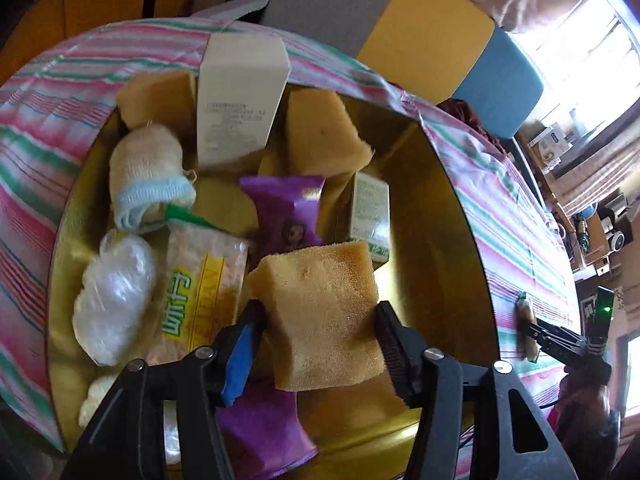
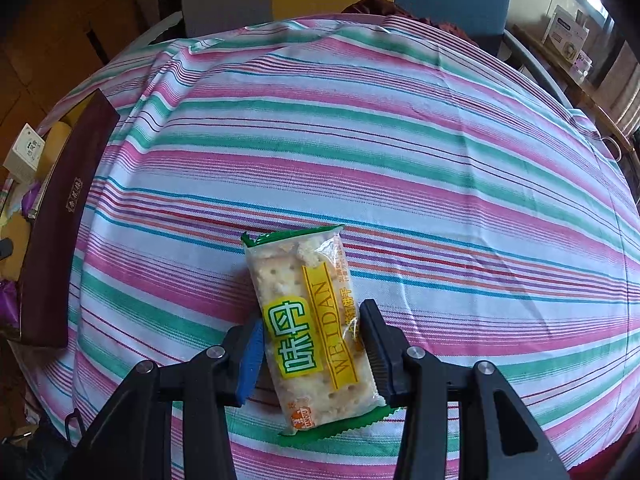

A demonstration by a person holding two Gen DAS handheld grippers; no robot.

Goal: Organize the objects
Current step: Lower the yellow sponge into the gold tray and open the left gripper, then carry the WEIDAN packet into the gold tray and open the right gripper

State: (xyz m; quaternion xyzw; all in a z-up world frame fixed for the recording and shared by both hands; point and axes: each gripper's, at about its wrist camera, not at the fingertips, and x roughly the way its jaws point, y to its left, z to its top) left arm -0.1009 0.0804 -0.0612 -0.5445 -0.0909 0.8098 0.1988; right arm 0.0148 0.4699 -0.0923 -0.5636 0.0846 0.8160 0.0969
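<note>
My left gripper (image 1: 318,312) is over the gold-lined box (image 1: 460,200), with a tan sponge (image 1: 320,276) between its pads, which touch both of the sponge's sides. The sponge hangs tilted above a purple doll packet (image 1: 288,204). Also in the box are two more sponges (image 1: 160,96) (image 1: 320,132), a tall white carton (image 1: 236,92), a rolled cloth (image 1: 148,172), a clear plastic bag (image 1: 116,296), a cracker packet (image 1: 204,288) and a small green-white carton (image 1: 370,216). My right gripper (image 2: 310,328) is shut on another cracker packet (image 2: 304,280) lying on the striped cloth (image 2: 400,140).
The box's maroon wall (image 2: 60,220) stands at the far left in the right wrist view. The table edge curves round behind the cloth. Yellow (image 1: 424,28) and blue (image 1: 500,80) chair backs stand beyond it. Shelves with clutter (image 1: 592,220) line the right side.
</note>
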